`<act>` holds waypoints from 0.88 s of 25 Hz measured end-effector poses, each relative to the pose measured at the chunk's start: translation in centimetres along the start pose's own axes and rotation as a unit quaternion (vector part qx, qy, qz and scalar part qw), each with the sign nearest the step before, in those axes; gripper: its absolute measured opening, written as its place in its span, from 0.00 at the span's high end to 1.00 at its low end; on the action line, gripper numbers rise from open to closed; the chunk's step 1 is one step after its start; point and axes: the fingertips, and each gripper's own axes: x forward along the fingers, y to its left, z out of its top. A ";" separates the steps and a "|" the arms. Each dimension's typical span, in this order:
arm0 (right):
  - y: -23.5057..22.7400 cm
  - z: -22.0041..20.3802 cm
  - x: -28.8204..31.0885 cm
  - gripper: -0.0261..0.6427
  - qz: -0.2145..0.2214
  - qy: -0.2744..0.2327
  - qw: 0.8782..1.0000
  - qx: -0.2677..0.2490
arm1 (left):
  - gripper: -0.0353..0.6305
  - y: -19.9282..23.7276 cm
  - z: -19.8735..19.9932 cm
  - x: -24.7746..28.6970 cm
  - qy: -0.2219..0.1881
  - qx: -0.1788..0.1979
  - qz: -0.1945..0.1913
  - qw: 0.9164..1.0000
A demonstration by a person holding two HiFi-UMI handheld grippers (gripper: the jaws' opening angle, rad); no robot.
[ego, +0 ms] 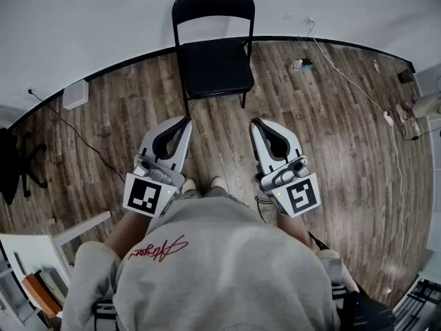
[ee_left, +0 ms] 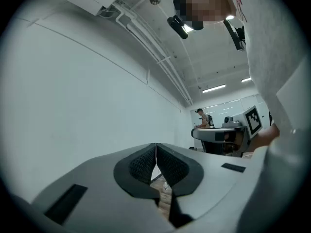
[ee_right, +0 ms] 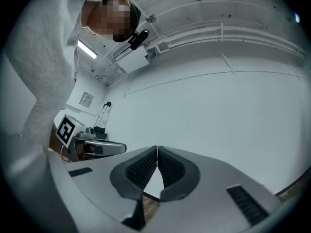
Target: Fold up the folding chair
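A black folding chair [ego: 213, 61] stands unfolded against the white wall, its seat facing me, in the head view. My left gripper [ego: 185, 121] is held level in front of my chest, below and left of the chair, shut and empty. My right gripper [ego: 255, 124] is beside it, below and right of the chair, also shut with nothing in it. Both are well short of the chair. In the left gripper view the gripper [ee_left: 156, 145] has its jaws closed tip to tip; likewise the gripper [ee_right: 157, 148] in the right gripper view. The chair is hidden in both gripper views.
Wooden floor [ego: 331, 129] stretches between me and the chair. A white cable [ego: 351, 81] runs along the floor to the right, a small object [ego: 300, 65] lies near the wall. A white box [ego: 75, 94] sits left. Shelving [ego: 27, 267] stands at my lower left. A person [ee_left: 203, 118] is at a distant desk.
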 end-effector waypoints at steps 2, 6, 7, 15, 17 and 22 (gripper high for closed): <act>0.1 0.1 0.1 0.93 0.002 -0.002 1.000 0.006 | 0.92 0.0 -0.1 0.1 0.002 -0.001 -0.001 1.000; -0.4 0.1 -0.1 0.93 0.005 -0.001 1.000 0.013 | 0.92 -0.2 -0.1 0.5 0.002 -0.004 0.003 1.000; -0.6 0.0 -0.2 0.93 0.005 0.001 1.000 0.011 | 0.92 -0.2 -0.1 0.7 0.003 -0.005 0.004 1.000; -2.0 0.0 -0.9 0.93 -0.013 -0.015 1.000 0.015 | 0.92 -0.6 -0.5 1.2 0.005 -0.018 0.016 1.000; -2.9 0.3 -1.4 0.93 -0.024 -0.030 0.999 0.020 | 0.92 -0.9 -0.5 1.7 0.004 -0.021 0.020 1.000; -4.5 0.8 -2.6 0.93 -0.028 -0.047 0.998 0.011 | 0.92 -1.6 -0.7 2.0 -0.003 -0.023 0.038 0.999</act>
